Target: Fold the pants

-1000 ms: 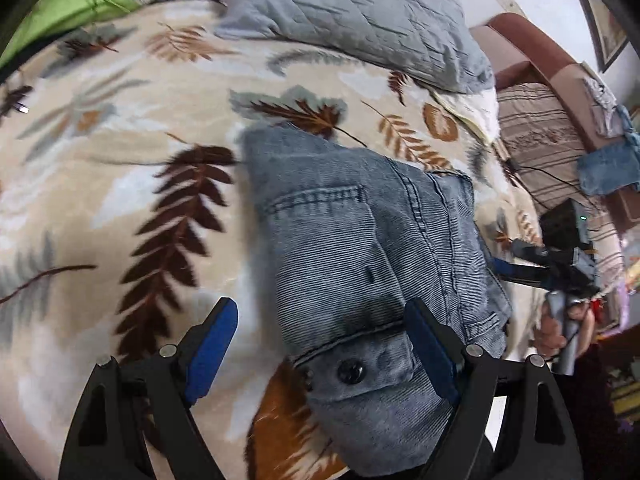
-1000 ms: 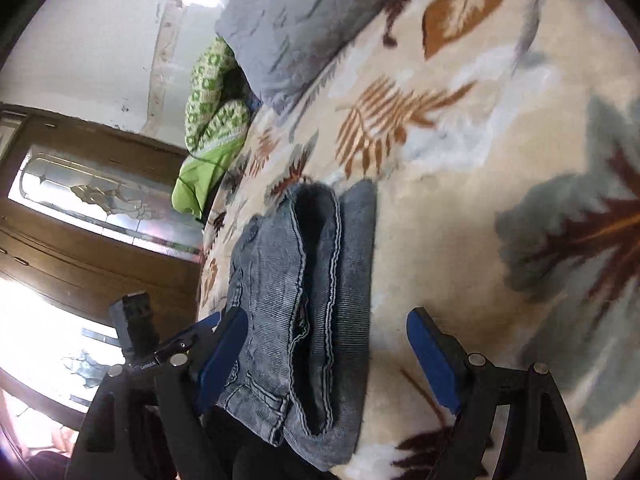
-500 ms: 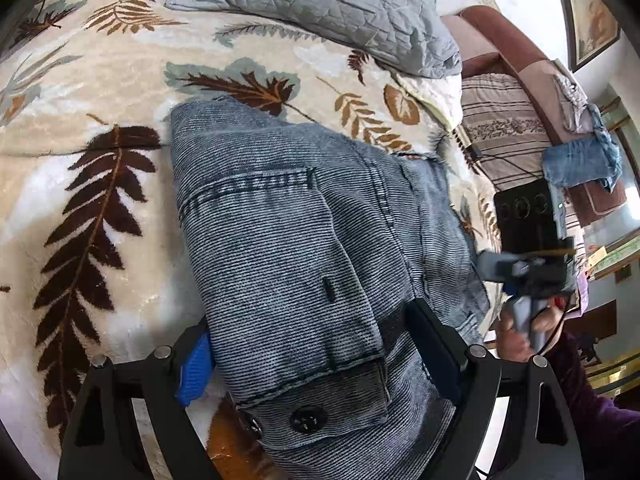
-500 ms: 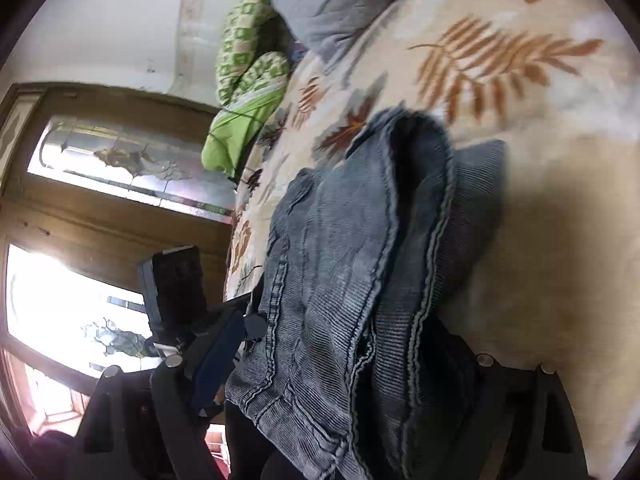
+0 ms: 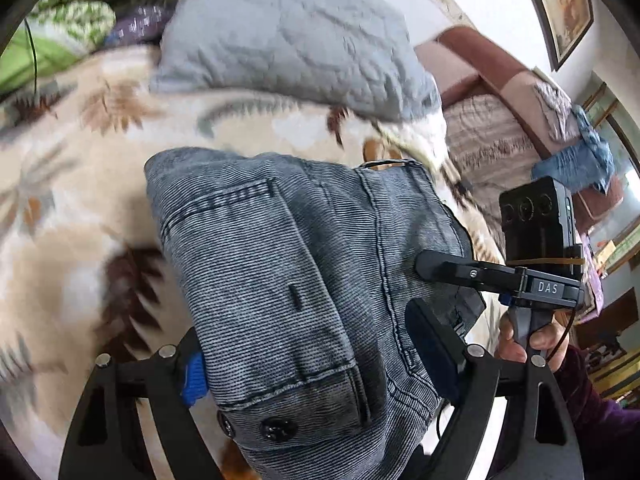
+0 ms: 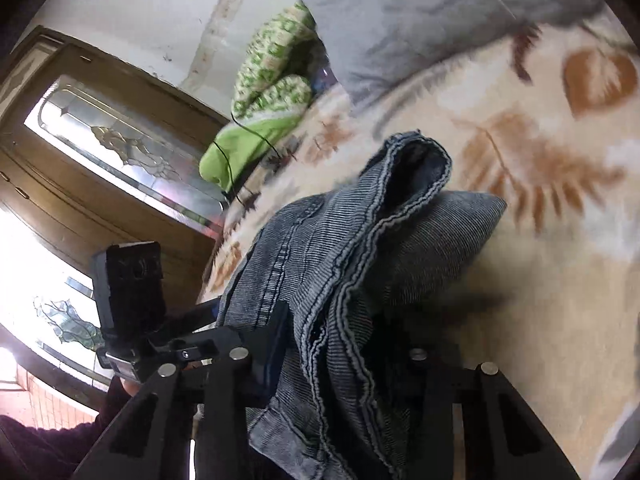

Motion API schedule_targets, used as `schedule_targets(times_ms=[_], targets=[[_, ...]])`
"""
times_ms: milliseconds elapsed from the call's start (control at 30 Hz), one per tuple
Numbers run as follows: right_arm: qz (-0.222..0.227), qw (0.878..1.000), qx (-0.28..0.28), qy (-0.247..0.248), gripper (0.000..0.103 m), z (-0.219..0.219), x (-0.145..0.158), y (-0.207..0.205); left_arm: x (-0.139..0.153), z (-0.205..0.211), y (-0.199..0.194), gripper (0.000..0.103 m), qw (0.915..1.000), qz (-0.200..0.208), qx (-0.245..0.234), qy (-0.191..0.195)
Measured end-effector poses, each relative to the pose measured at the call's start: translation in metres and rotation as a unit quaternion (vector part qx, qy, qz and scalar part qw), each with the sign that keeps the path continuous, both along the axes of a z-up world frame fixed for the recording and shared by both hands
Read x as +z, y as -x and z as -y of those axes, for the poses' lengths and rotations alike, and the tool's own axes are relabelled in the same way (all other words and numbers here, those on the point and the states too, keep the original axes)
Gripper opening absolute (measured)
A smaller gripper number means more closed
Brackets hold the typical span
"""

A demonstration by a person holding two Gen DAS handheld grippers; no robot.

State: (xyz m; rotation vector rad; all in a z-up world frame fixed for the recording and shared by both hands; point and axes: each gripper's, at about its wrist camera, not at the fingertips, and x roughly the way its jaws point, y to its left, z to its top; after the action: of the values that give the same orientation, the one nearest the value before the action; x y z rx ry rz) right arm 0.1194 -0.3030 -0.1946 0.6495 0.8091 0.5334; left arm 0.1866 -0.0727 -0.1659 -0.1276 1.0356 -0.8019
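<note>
Pants: the grey-blue ribbed denim pants, folded into a thick bundle, sit between both my grippers, over the cream fleece blanket with brown leaf print on the bed.
Left gripper: jaws wide, straddling the waistband end with its dark button; a second ago there was bare blanket between these fingers, now cloth fills the gap. Whether the pads truly press, I cannot tell.
Right gripper: jaws are closing right now, with the stacked hems and folded edges between them; a second ago they stood wide beside the bundle.
What that means: I judge the folding itself is done and I'm gathering the bundle from both ends to lift or shift it.
Left view only: the pocket flap, the button, the person's hand on the right handle, a brown sofa behind.
Right view only: the layered fold edges end-on, a green patterned quilt, the wooden door with glass.
Shared: the grey quilted pillow beyond the pants.
</note>
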Motion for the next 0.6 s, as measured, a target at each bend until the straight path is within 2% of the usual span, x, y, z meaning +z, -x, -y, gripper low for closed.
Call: schedule_targets(times_ms=[100,200,267,367,400,467,533,600], targets=[[0.017,1.000,-0.013,0.003,0.041,0.003,0.017,-0.024,0.014,-0.001,-0.026,0.085,0.9998,0.018,0.012,-0.005],[0.027,0.999,-0.040,0.023,0.040,0.004,0.017,-0.053,0.007,0.004,-0.060,0.085,0.9987,0.013,0.039,-0.029],[0.004,0.998,-0.065,0.017,0.040,0.007,-0.001,-0.078,-0.013,0.007,-0.084,0.085,0.9957,-0.004,0.073,-0.056],[-0.058,0.991,-0.089,0.079,0.044,0.005,-0.043,-0.106,-0.054,0.010,-0.107,0.086,0.9856,-0.029,0.111,-0.124],[-0.079,0.988,-0.096,0.086,0.054,0.006,-0.058,-0.109,-0.061,0.009,-0.108,0.086,0.9860,-0.036,0.111,-0.119],[-0.058,0.991,-0.103,0.057,0.055,0.010,-0.061,-0.101,-0.058,0.001,-0.103,0.086,0.9868,-0.029,0.124,-0.100],[-0.068,0.989,-0.106,0.071,0.060,0.009,-0.054,-0.093,-0.046,-0.003,-0.093,0.086,0.9850,-0.012,0.130,-0.113],[-0.059,0.987,-0.117,0.092,0.060,0.010,-0.041,-0.079,-0.031,-0.006,-0.080,0.086,0.9829,0.016,0.135,-0.125]])
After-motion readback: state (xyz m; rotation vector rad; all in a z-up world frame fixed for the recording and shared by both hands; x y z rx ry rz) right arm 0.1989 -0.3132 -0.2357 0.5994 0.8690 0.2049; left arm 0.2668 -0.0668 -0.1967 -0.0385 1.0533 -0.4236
